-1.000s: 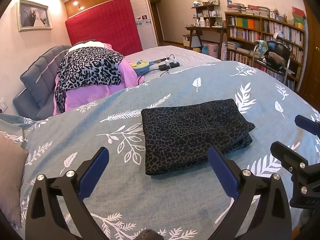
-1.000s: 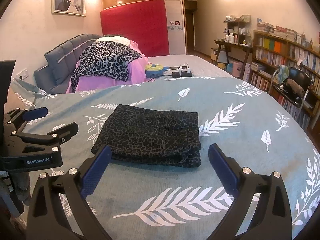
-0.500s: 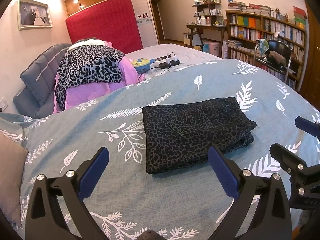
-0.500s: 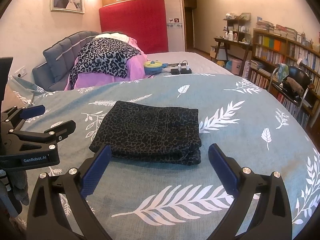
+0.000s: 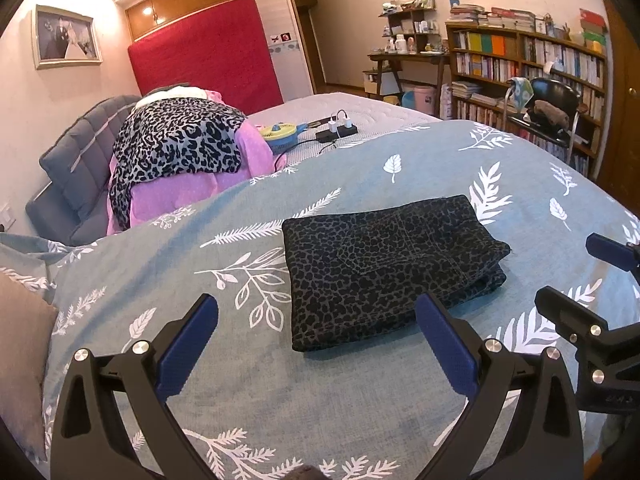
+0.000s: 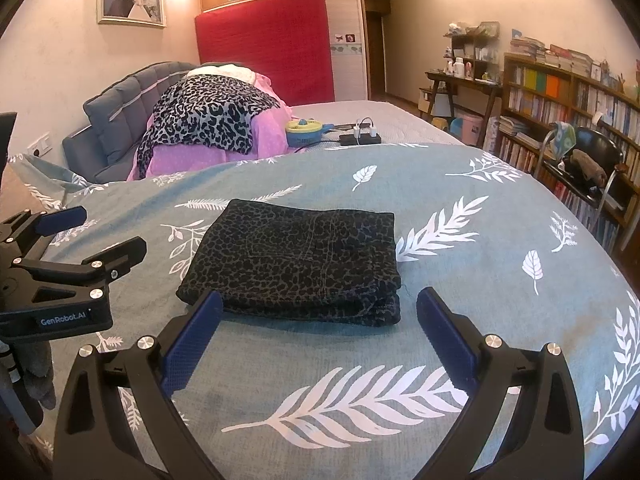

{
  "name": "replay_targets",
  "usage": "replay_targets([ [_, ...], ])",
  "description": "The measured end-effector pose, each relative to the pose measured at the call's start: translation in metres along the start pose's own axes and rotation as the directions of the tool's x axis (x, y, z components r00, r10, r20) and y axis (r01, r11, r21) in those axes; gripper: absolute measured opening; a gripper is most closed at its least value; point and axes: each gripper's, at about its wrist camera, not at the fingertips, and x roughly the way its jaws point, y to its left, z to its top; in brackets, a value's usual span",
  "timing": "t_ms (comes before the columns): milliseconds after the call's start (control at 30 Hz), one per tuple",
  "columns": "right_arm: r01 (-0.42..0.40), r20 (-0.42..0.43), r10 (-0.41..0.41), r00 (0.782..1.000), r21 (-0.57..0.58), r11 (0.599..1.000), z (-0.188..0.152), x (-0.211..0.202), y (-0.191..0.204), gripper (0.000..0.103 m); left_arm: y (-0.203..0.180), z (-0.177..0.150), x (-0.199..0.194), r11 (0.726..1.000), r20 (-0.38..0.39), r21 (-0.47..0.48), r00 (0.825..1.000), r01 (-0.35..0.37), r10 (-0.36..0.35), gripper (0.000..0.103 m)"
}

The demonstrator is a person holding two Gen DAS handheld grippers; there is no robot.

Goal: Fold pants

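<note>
The dark leopard-print pants [image 5: 384,264] lie folded into a flat rectangular stack on the blue leaf-print bedspread [image 5: 248,400]; they also show in the right wrist view [image 6: 296,260]. My left gripper [image 5: 316,332] is open and empty, held above the bed just short of the pants' near edge. My right gripper [image 6: 318,328] is open and empty, also just short of the stack. Each gripper shows in the other's view, the right one [image 5: 592,312] at the right edge, the left one [image 6: 76,248] at the left edge.
A pile of pink and leopard-print laundry [image 5: 180,152] lies against the grey headboard [image 5: 76,168]. A yellow-blue fan [image 5: 280,134] and a power strip with chargers [image 5: 336,132] lie further back. Bookshelves [image 5: 528,72] and a black chair [image 5: 552,108] stand right.
Both grippers have drawn back and up slightly from the folded pants. The pants have not moved.
</note>
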Motion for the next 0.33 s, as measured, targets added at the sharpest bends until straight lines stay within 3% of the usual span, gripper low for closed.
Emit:
replay_targets([
  [167,0.004,-0.017,-0.004,1.000,0.005,1.000,-0.005,0.006,-0.002,0.099,0.005,-0.003,0.011,1.000,-0.050,-0.028,0.999,0.004,-0.006,0.098],
  [267,0.011,-0.049,-0.010,0.999,0.017,1.000,-0.015,0.017,-0.009,0.099,0.017,-0.016,0.032,0.997,-0.116,-0.074,0.993,0.008,-0.016,0.098],
  [333,0.035,-0.085,-0.032,0.996,0.036,0.999,-0.027,0.029,-0.018,0.099,0.035,-0.038,0.056,0.994,-0.195,-0.107,0.981,-0.031,0.010,0.098],
])
